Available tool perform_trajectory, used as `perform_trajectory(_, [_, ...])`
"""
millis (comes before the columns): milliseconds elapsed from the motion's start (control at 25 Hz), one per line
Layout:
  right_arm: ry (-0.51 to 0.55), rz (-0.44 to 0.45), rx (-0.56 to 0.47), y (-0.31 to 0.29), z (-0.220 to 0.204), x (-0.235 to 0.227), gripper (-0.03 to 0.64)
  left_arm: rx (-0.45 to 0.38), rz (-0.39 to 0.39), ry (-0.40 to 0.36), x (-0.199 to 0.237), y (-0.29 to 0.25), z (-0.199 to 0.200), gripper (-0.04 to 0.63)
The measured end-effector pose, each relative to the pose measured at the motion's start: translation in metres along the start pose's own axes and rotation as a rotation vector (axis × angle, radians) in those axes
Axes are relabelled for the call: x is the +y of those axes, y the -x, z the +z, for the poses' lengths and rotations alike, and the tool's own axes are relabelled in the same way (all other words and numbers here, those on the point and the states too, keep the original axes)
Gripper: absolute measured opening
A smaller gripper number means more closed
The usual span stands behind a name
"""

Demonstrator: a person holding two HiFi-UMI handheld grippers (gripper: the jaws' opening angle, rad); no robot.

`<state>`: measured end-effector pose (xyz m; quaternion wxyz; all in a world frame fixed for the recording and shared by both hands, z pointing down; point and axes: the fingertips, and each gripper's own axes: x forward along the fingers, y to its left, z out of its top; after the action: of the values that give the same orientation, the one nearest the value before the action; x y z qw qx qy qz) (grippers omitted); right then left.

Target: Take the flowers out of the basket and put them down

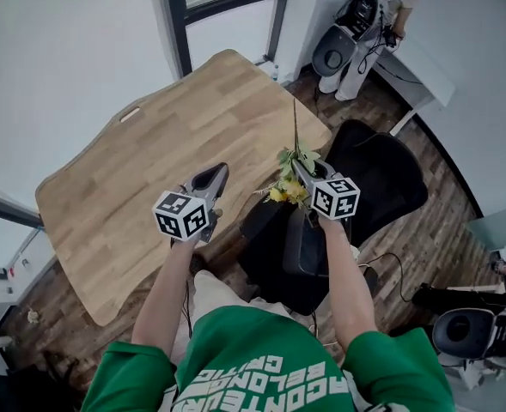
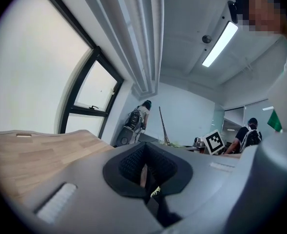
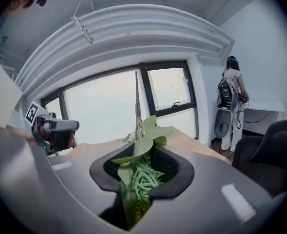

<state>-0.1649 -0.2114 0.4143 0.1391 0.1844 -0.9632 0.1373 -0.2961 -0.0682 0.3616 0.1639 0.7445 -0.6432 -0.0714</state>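
Observation:
My right gripper is shut on a bunch of flowers: yellow blooms, green leaves and one long thin stem that sticks up past the jaws. In the right gripper view the leaves and stems fill the gap between the pads. The bunch hangs over the near right edge of the wooden table. My left gripper is beside it to the left, over the table's edge, jaws together and nothing gripped. In the left gripper view its pads nearly meet. No basket is in view.
A black office chair stands right under and beyond the right gripper. A person with a backpack stands at a white desk in the far corner. Windows line the wall behind the table.

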Motion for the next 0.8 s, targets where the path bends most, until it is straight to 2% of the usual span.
perform_trajectory(360, [0.006,0.056,0.06,-0.092,0.001,0.064,0.107,0.024,0.032,0.006,0.086,0.029,0.015,0.018])
perform_trajectory(800, [0.036,0.068,0.191,-0.159,-0.03,0.093,0.107,0.024,0.071,0.059,0.152,0.053,0.005,0.018])
